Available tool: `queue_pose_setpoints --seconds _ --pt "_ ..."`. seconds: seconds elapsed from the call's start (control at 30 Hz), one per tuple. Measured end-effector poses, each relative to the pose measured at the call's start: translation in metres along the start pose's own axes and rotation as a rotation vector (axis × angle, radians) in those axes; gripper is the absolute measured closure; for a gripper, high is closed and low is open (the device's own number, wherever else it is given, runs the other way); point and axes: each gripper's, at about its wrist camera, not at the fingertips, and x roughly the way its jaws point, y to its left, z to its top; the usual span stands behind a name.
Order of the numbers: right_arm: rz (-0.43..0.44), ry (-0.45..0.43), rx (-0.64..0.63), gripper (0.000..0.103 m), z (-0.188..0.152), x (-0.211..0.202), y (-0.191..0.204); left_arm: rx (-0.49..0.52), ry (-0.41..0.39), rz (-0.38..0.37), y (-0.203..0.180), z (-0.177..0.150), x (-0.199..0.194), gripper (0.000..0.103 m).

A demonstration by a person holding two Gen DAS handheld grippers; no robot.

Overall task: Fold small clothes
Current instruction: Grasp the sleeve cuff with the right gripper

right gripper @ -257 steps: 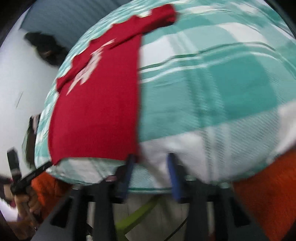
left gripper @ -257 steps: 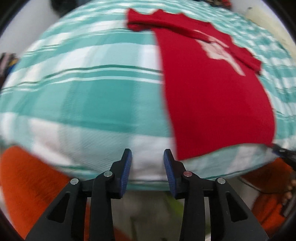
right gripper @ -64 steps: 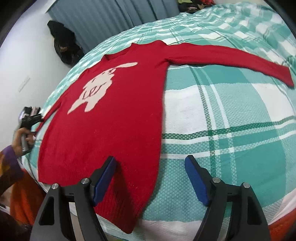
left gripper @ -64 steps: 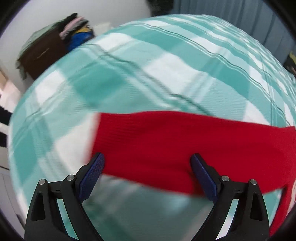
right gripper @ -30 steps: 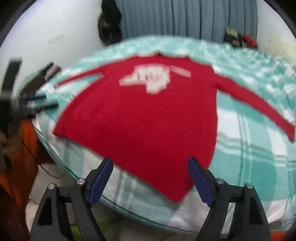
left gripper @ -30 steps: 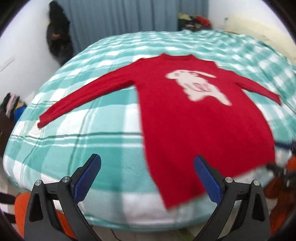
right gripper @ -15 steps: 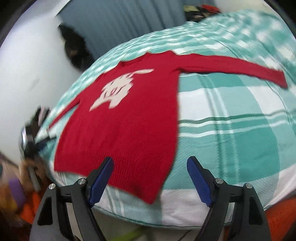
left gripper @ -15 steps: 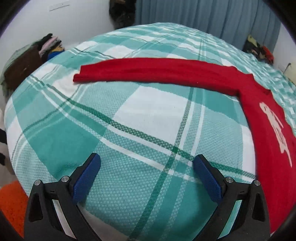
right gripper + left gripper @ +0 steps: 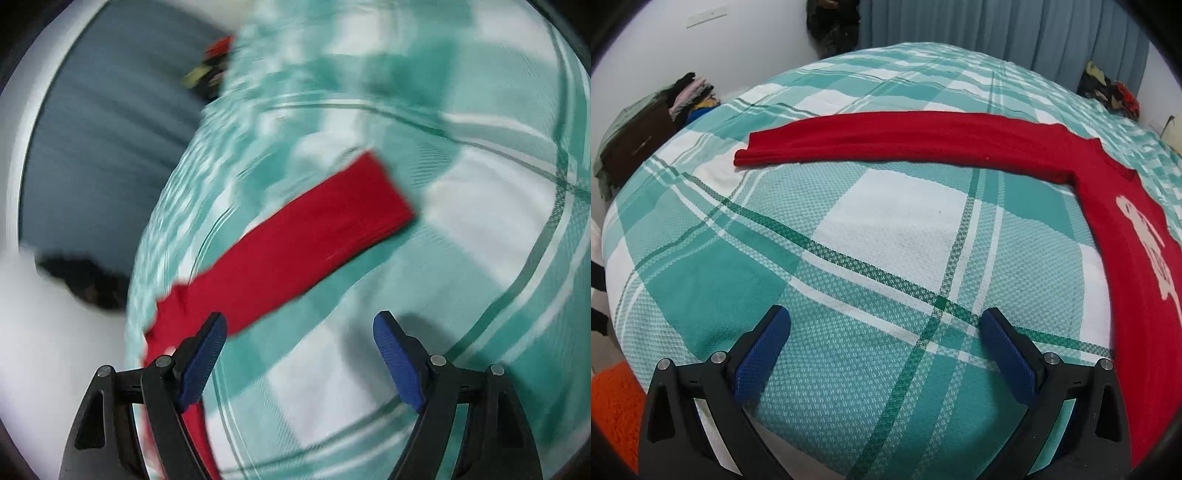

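A red sweater [image 9: 1108, 206] with a white picture on its chest lies flat on the teal-and-white plaid bed [image 9: 886, 229]. In the left wrist view one long sleeve [image 9: 886, 140] stretches to the left across the bed. My left gripper [image 9: 886, 347] is open and empty, above bare bedcover short of that sleeve. In the blurred right wrist view the other sleeve [image 9: 295, 243] runs diagonally ahead, its cuff at the upper right. My right gripper [image 9: 299, 350] is open and empty, just short of the sleeve.
A pile of folded clothes [image 9: 646, 125] sits beyond the bed's left edge. Blue-grey curtains [image 9: 997, 33] hang behind the bed, with dark clothes [image 9: 831, 26] by the wall and more items [image 9: 1108, 88] at the far right. An orange rug [image 9: 613, 406] lies on the floor.
Both grippers stay open. The left one has come slightly closer to the left sleeve. The right one has swung quickly from the sweater's body to the right sleeve, which blurs its view.
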Motion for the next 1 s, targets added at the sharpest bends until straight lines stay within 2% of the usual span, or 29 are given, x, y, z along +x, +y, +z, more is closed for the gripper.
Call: queue_pose_setpoints --seconds 0.13,0.17,0.2,0.3,0.37,0.43,0.47,0.53,0.63,0.73,0.87,0.93,1.0 --pt "0.114 0.049 0.163 0.022 0.022 0.020 -0.024 0.006 -0.014 0.020 -0.003 -0.001 0.003 0.000" --pt "0.101 0.060 0.170 0.023 0.025 0.027 -0.026 0.007 -0.017 0.021 -0.003 -0.001 0.003 0.000" --pt "0.075 0.046 0.165 0.029 0.028 0.030 -0.026 0.006 -0.018 0.019 -0.003 -0.001 0.003 0.000" --pt "0.033 -0.039 0.197 0.042 0.038 0.039 -0.033 0.005 -0.021 0.018 -0.002 -0.001 0.003 0.000" --pt "0.024 -0.100 0.242 0.054 0.043 0.045 -0.040 0.007 -0.025 0.022 -0.003 -0.002 0.003 0.000" --pt "-0.031 -0.123 0.243 0.094 0.047 0.046 -0.045 0.009 -0.029 0.027 -0.003 -0.002 0.004 0.000" --pt "-0.065 -0.127 0.235 0.098 0.048 0.046 -0.045 0.011 -0.030 0.028 -0.004 -0.002 0.004 0.000" --pt "-0.111 -0.140 0.192 0.098 0.055 0.039 -0.037 0.009 -0.030 0.028 -0.004 -0.002 0.004 0.000" --pt "-0.142 -0.162 0.031 0.098 0.062 0.021 0.004 0.006 -0.034 0.031 -0.004 -0.003 0.004 0.000" --pt "-0.112 -0.176 -0.162 0.098 0.068 0.001 0.071 0.004 -0.038 0.035 -0.005 -0.002 0.004 0.000" --pt "0.027 -0.160 -0.377 0.098 0.059 -0.010 0.190 0.000 -0.034 0.029 -0.004 -0.001 0.005 0.000" --pt "0.115 -0.124 -0.483 0.098 0.037 -0.009 0.252 -0.001 -0.033 0.026 -0.004 0.000 0.005 0.000" --pt "0.220 -0.051 -0.593 0.098 -0.003 0.005 0.317 0.000 -0.033 0.024 -0.003 0.000 0.005 0.000"
